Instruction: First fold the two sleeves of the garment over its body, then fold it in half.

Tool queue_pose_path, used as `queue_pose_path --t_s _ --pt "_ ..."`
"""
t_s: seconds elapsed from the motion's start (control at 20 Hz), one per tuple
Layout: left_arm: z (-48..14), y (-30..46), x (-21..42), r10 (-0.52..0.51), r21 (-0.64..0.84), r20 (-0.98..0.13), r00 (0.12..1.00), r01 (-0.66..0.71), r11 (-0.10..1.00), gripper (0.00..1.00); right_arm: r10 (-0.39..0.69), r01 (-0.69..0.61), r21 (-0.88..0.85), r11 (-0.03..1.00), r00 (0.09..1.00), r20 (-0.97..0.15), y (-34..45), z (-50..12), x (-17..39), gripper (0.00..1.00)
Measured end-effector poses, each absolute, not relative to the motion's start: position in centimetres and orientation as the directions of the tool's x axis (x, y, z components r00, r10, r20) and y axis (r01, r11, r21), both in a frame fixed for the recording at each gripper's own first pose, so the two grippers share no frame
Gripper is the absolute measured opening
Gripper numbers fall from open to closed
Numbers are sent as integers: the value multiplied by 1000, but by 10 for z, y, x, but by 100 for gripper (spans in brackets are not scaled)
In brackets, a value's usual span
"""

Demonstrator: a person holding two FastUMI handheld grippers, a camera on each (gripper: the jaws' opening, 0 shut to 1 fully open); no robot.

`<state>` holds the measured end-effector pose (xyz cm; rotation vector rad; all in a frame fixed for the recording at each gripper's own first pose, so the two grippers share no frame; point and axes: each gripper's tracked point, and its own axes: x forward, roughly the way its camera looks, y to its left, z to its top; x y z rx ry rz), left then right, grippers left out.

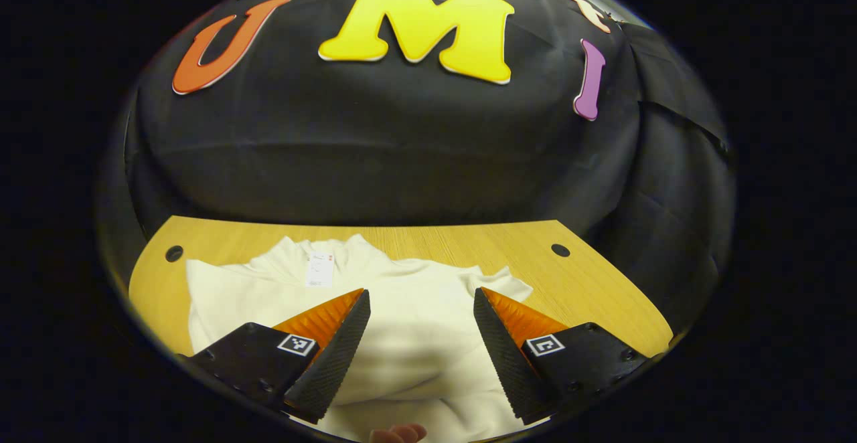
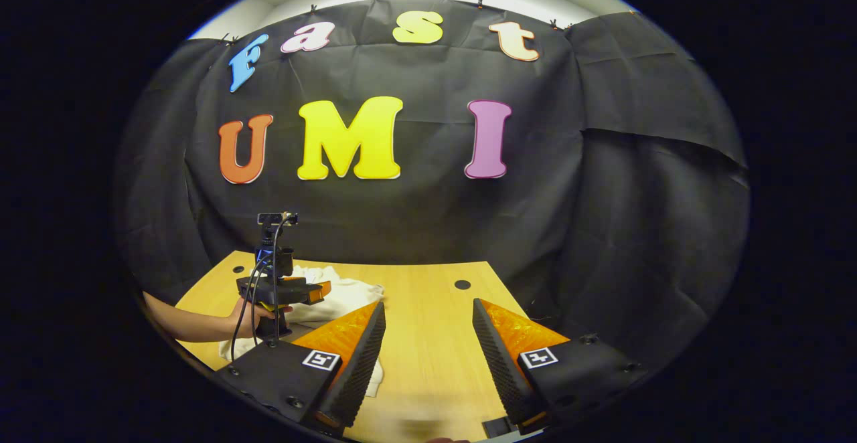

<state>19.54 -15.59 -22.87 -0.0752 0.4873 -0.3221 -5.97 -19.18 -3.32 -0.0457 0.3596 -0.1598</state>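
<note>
A cream-white garment (image 1: 415, 322) lies flat on the wooden table (image 1: 469, 239), collar and a white tag (image 1: 320, 270) at the far side. My left gripper (image 1: 422, 296) hovers open just above its body, nothing between the fingers. In the right gripper view the same garment (image 2: 348, 292) lies at the left of the table (image 2: 428, 336). My right gripper (image 2: 428, 309) is open over bare wood to the right of the garment. A hand (image 2: 251, 312) holds the left gripper (image 2: 294, 289) over the cloth there.
Round holes sit in the tabletop near the far corners (image 1: 560, 250) (image 1: 174, 253) (image 2: 462, 284). The black cloth wall (image 2: 428, 215) rises close behind the table's far edge. A fingertip (image 1: 398, 433) shows at the bottom of the left gripper view.
</note>
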Motion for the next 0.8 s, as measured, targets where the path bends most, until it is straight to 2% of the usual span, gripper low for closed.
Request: queue_pose_path --t_s 0.25,0.6,0.8 --pt "-146 -115 153 -244 -83 -337 909 229 970 97 -90 69 -76 995 939 -332 -156 -41 -42 84" --pt "-84 -51 85 -100 1 -239 966 103 995 97 -21 12 -32 999 957 -290 -119 -39 -21 84" --pt "-65 -28 59 -51 -30 -222 974 45 999 97 11 -18 -22 1000 961 -275 -101 -41 -11 84"
